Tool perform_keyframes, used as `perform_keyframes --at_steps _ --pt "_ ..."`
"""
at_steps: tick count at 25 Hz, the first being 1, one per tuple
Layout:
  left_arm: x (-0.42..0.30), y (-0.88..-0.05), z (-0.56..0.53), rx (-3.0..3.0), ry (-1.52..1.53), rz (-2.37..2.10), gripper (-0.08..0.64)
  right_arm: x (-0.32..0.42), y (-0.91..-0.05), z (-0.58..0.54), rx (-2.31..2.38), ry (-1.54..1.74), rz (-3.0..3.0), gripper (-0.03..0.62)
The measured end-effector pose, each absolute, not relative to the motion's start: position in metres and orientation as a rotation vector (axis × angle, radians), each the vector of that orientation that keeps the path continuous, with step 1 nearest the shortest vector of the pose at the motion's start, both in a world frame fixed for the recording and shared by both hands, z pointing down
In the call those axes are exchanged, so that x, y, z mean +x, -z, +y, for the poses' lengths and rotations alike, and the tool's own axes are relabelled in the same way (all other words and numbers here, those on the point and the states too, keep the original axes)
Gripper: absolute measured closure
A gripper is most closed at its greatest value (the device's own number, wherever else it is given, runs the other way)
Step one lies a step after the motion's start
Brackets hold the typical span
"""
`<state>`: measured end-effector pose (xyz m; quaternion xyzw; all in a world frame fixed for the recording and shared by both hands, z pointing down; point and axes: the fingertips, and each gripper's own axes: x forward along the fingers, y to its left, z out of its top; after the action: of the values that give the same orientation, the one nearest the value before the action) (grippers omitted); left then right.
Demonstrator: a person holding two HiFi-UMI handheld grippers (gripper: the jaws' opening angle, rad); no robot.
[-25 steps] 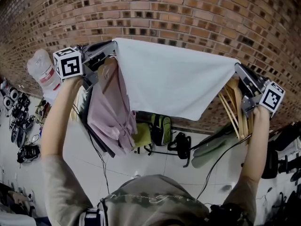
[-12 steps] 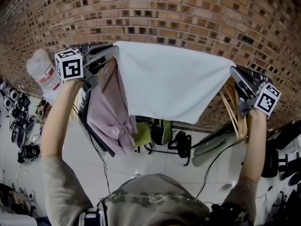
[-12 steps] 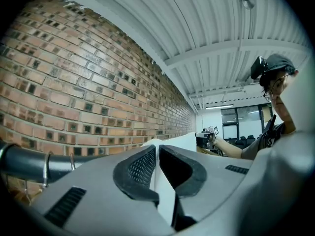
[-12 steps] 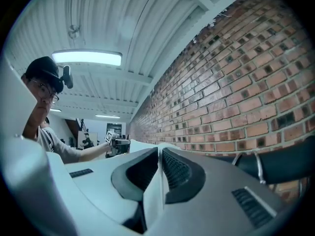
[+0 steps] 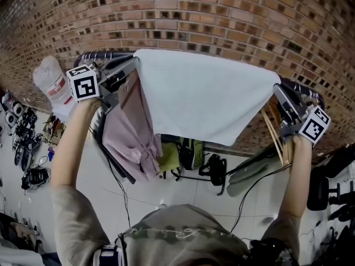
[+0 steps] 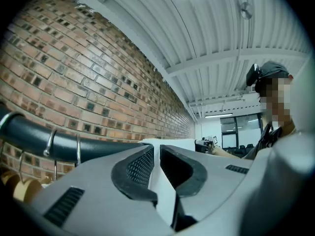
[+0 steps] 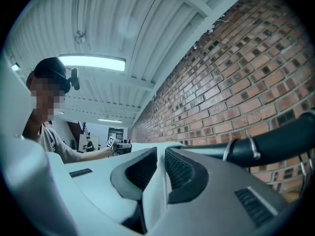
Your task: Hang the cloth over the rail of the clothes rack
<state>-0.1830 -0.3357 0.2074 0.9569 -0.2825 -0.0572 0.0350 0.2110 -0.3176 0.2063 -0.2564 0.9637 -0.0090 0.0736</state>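
While the cloth [image 5: 205, 96] hangs draped over the rail [image 5: 102, 54], the hanging step looks nearly done. Left gripper [image 5: 132, 62]: clamped on the cloth's left corner, at the rail. Right gripper [image 5: 278, 88]: clamped on the right corner, just beside the rail. Next, likely: release both corners without dragging the cloth off.

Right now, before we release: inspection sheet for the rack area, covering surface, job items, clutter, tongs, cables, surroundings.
Surface: tile floor, pale, below the rack.
Job's things: white cloth spread along the rail, front edge hanging down.
Clutter: pink garment and wooden hangers on the rail; bags on the floor.
Grippers: left tongs and right tongs each shut on a cloth end.
Cables: black cables hang toward the floor.
Surroundings: brick wall behind the rack.
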Motion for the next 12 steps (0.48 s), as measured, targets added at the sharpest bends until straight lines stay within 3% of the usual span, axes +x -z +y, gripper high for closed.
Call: perform_keyframes --at_steps 3,12 --pt "-0.184 -0.21 -0.336 2.93 0.209 -0.86 0.514 0.217 -0.208 -0.318 -0.783 0.041 2.858 0.511" --pt "-0.182 -0.214 -0.333 2.914 0.21 -0.876 0.472 0.226 -0.209 -0.312 -0.789 0.066 2.799 0.511"
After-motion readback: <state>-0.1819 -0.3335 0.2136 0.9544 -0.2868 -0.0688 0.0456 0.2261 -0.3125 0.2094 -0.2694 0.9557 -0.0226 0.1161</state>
